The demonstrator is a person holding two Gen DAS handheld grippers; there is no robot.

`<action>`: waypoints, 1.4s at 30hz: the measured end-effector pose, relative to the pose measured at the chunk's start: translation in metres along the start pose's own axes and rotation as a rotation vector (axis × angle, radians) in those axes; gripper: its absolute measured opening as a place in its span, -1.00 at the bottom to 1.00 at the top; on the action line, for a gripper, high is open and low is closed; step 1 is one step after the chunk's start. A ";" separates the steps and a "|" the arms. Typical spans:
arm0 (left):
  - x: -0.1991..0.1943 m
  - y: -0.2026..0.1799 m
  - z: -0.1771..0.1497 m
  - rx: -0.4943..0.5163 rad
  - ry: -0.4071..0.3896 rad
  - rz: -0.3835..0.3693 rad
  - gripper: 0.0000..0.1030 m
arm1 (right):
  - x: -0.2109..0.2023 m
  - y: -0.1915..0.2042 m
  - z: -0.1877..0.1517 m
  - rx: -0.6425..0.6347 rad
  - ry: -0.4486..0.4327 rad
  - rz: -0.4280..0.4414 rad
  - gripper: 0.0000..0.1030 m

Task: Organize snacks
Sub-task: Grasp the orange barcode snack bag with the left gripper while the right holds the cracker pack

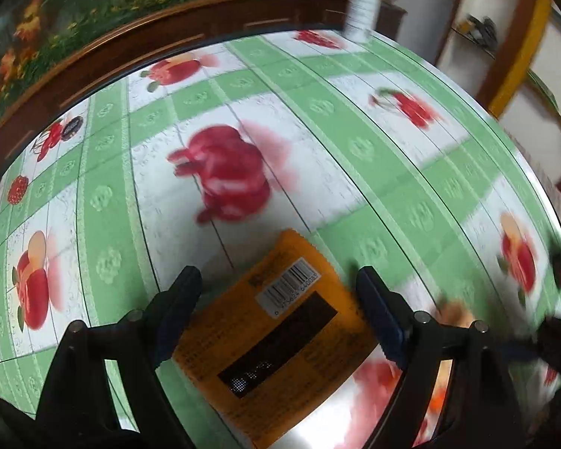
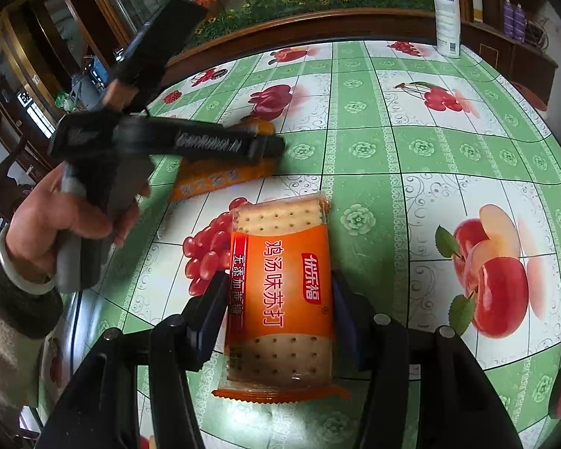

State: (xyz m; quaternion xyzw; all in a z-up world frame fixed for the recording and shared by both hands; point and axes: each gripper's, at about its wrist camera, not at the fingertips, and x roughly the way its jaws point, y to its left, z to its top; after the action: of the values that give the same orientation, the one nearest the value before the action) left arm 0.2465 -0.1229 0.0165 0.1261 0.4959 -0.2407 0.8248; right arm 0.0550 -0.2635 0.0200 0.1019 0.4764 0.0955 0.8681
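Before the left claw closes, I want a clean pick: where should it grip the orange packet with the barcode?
Grip the orange packet across its narrow width, on the two long edges, coming down from above. It lies flat, barcode side up, between the open fingers of the left claw, which already straddle those edges.

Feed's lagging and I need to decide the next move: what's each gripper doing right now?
Left gripper: open, jaws either side of the orange snack packet, not pressing it.
Right gripper: shut on the cracker packet.
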 end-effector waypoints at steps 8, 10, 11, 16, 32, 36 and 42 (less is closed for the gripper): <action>-0.033 -0.017 -0.045 0.141 0.022 0.014 0.72 | 0.000 0.004 -0.002 -0.021 0.011 -0.012 0.11; -0.045 -0.016 -0.049 0.208 0.027 -0.016 0.72 | 0.001 0.004 -0.001 -0.018 0.011 -0.011 0.12; -0.050 -0.014 -0.050 0.237 0.025 -0.026 0.72 | 0.001 0.004 -0.001 -0.019 0.012 -0.011 0.12; -0.058 -0.010 -0.057 0.333 0.033 0.006 0.73 | 0.000 0.004 -0.002 -0.018 0.012 -0.010 0.13; -0.033 0.001 -0.068 0.229 0.084 -0.087 0.54 | 0.001 0.010 -0.003 -0.042 0.014 -0.035 0.15; -0.040 -0.002 -0.075 0.160 0.088 -0.043 0.46 | 0.003 0.018 -0.005 -0.079 0.014 -0.090 0.09; -0.061 -0.007 -0.104 0.035 0.068 0.061 0.45 | 0.001 0.031 -0.012 -0.101 0.025 -0.107 0.05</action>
State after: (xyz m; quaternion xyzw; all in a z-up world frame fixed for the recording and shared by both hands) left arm 0.1402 -0.0657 0.0207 0.1636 0.5153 -0.2196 0.8120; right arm 0.0435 -0.2329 0.0213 0.0314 0.4864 0.0740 0.8700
